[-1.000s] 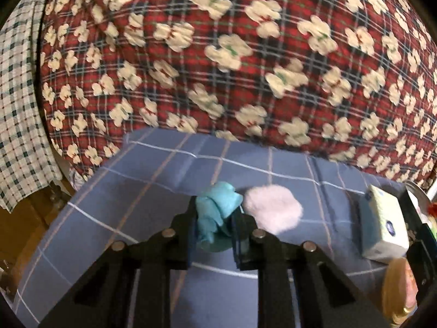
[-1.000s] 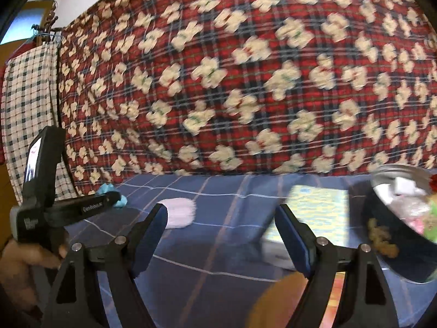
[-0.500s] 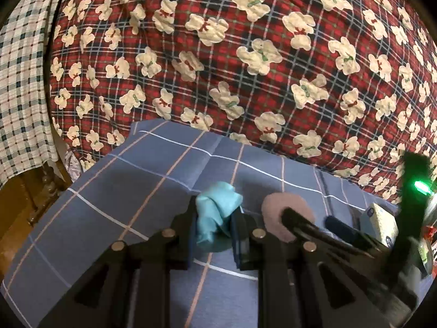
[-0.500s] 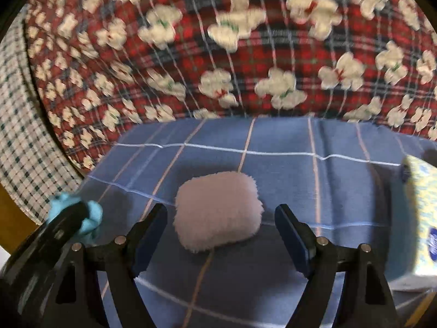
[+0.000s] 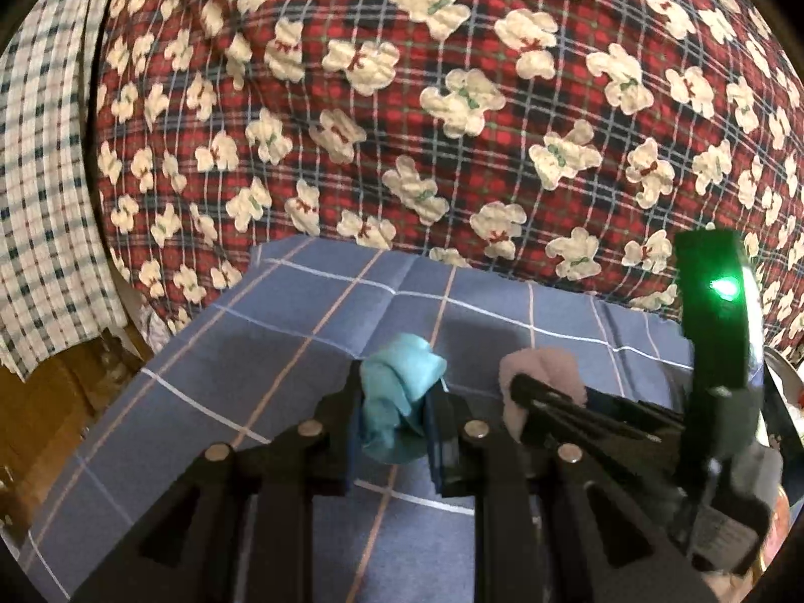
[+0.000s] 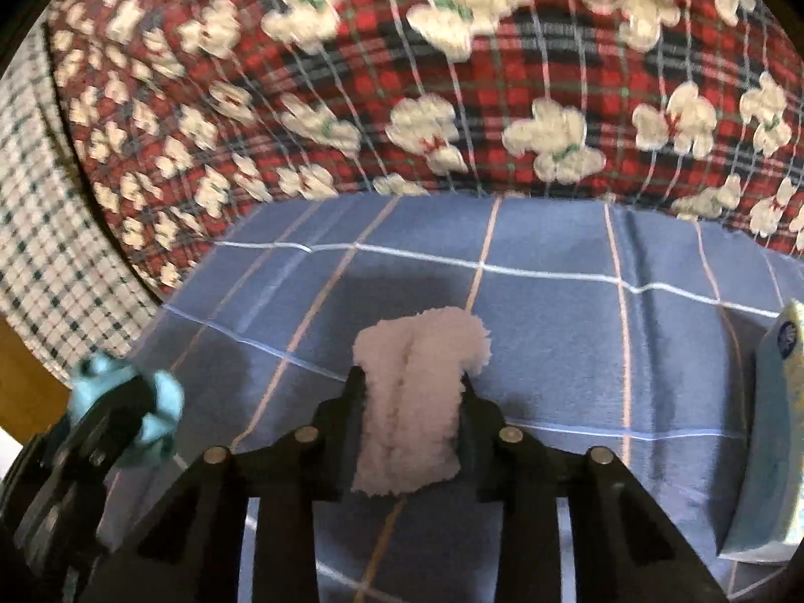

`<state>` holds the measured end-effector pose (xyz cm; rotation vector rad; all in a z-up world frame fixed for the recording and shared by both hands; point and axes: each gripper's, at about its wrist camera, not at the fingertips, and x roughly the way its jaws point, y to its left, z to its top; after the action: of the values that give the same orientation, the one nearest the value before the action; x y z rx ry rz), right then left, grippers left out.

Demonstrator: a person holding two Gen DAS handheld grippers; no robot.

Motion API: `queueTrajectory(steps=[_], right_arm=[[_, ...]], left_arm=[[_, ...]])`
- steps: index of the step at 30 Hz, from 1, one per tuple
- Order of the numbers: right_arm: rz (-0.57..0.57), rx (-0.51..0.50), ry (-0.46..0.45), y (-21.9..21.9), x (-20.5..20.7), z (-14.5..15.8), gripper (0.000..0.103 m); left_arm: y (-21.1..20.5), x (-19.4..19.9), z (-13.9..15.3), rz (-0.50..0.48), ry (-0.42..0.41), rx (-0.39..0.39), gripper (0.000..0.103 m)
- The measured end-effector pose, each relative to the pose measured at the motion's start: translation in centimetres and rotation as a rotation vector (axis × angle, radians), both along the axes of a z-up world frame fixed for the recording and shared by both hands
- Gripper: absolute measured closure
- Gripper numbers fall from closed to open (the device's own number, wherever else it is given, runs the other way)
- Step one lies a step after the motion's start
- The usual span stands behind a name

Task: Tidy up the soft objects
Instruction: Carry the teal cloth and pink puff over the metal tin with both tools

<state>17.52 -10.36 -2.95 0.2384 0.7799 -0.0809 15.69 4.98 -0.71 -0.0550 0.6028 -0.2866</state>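
A crumpled teal cloth [image 5: 399, 397] is pinched in my left gripper [image 5: 394, 419], which is shut on it just above the blue checked cloth [image 5: 281, 352]. A fluffy pale pink pad [image 6: 412, 402] is squeezed into a fold between the pads of my right gripper [image 6: 409, 417], whose jaws are closing on it. In the left wrist view the right gripper [image 5: 517, 392] comes in from the right with the pink pad [image 5: 547, 367] at its tip. The right wrist view shows the left gripper [image 6: 130, 402] with the teal cloth [image 6: 161, 402] at lower left.
A red plaid blanket with cream bear prints [image 5: 452, 100] rises behind the blue cloth. A green-and-white checked fabric [image 5: 45, 201] hangs at the left. A tissue pack [image 6: 779, 427] lies at the right edge. Brown wood [image 5: 45, 417] shows lower left.
My right gripper swung left and down over the pink pad, then its jaws closed and folded the pad between them. My left gripper kept its grip on the teal cloth.
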Motion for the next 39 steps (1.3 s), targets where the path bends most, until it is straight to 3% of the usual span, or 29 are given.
queueTrajectory(steps=[8,11,14,19,25,39], right_arm=[[0.043,-0.044,-0.262,0.1,-7.0,3.2,0.068],[0.047,-0.057,-0.314,-0.3,-9.4,3.9,0.069],[0.036,-0.064,-0.329,-0.6,-10.9,3.9,0.069],[0.01,-0.137,-0.361,-0.6,-12.8,4.4,0.069],[0.006,-0.15,-0.369,-1.0,-13.7,4.4,0.069],[0.01,-0.156,-0.375,-1.0,-15.3,4.2,0.069]], left_arm=[[-1.3,-1.2,0.1,-0.043,-0.055,0.027,0.084],[-1.4,-1.7,0.3,-0.074,-0.063,-0.009,0.084],[-1.4,-1.9,0.3,-0.105,-0.053,-0.062,0.084],[-2.2,-2.9,0.6,-0.113,-0.103,-0.03,0.084],[-3.0,-4.2,0.9,-0.084,-0.154,0.032,0.084],[-3.4,-6.5,0.9,-0.035,-0.16,0.047,0.084]])
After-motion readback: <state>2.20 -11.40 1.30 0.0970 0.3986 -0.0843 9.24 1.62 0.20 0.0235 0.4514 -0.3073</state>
